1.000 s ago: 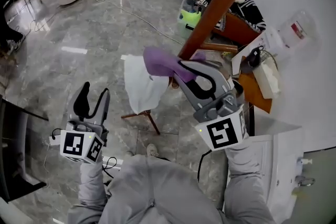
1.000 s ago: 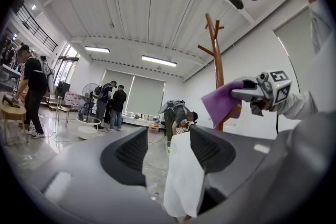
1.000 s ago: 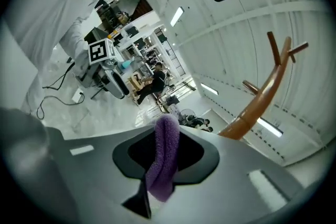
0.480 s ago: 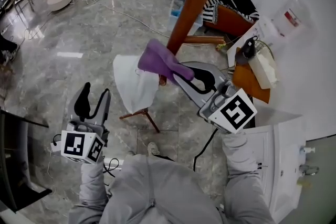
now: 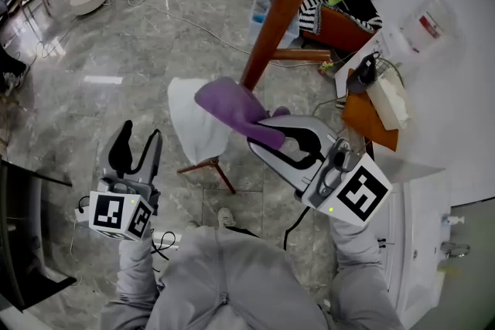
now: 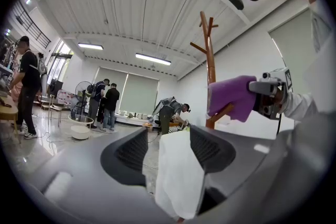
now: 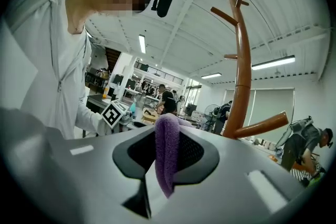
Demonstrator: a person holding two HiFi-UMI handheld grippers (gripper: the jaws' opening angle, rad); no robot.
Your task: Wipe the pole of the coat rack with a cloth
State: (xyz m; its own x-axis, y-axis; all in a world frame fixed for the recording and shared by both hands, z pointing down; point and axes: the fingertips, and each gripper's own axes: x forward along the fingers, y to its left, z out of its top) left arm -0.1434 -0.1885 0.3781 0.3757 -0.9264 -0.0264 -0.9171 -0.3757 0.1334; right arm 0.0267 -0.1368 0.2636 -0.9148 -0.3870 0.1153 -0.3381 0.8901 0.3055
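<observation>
The likeliest slip starts at the right claw (image 7: 167,168) itself. It holds the soft purple terry cloth (image 5: 232,106) by a single fold, so friction from dragging along the wood may pull the fabric out, or bunch it so that bare jaw rubs the finish instead. The two grey jaws are clamped on that fold, standing only a narrow way apart with the fabric pinched between them. Most of the cloth spills loose past the tips.

Just ahead of the tips and a little to their right rises the reddish-brown wooden pole of the coat rack (image 5: 288,0). The loose end of the cloth reaches its lower part, but I cannot tell whether it presses on the wood or only hangs just beside it. If it is only beside, a stroke from here would wipe nothing.

Further right of the claw, a slanted wooden peg (image 7: 260,126) branches off the pole. A loose flap carried upward could catch on it.

The left claw (image 6: 168,155) is held low, well off to the left of the right one. Its jaws are wide apart and grip nothing. The white fabric (image 5: 197,127) seen through its gap hangs beyond it, low by the rack's foot, not between the jaws. With that claw away from the rack, nothing steadies the pole, so a hard sideways push from the right may rock or tip the stand.
</observation>
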